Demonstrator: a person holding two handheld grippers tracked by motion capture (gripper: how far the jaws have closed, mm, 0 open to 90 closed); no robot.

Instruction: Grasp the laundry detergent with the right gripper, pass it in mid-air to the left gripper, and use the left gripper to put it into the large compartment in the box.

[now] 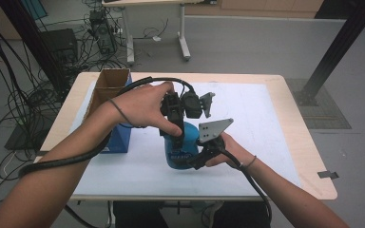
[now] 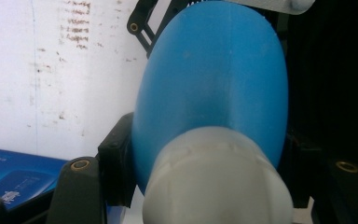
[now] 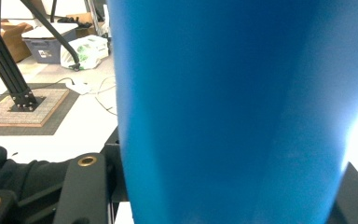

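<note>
- Blue bottle [image 1: 180,151] stands upright near the middle of the white sheet [image 1: 266,123] covering the surface [image 1: 309,156], just to the right of an open blue box [image 1: 114,102].
- Left gripper [image 1: 175,124] comes down from above. In the left gripper view its jaws sit close on either side of the grey cap [image 2: 216,179] and the bottle's shoulder; appears clamped there, though actual pad contact is hidden behind the cap.
- Right gripper [image 1: 196,154] comes in from the side at mid-body. In the right gripper view the blue wall sits between both jaws, closed in on it; looks like a holding grip.
- Judged step: steadying the body while the cap gets turned.
- Risk 1: the body is smooth and rounded. If the side grip is light, the bottle may spin with the cap instead of the cap loosening.
- Risk 2: too hard a squeeze on the body could dent it and push contents out once the cap frees.
- Risk 3: off-axis pull from above could tip the bottle toward the box.
- Risk 4: the left cable [image 1: 66,159] loops over the forearm; a snag could jerk the top grip loose.
</note>
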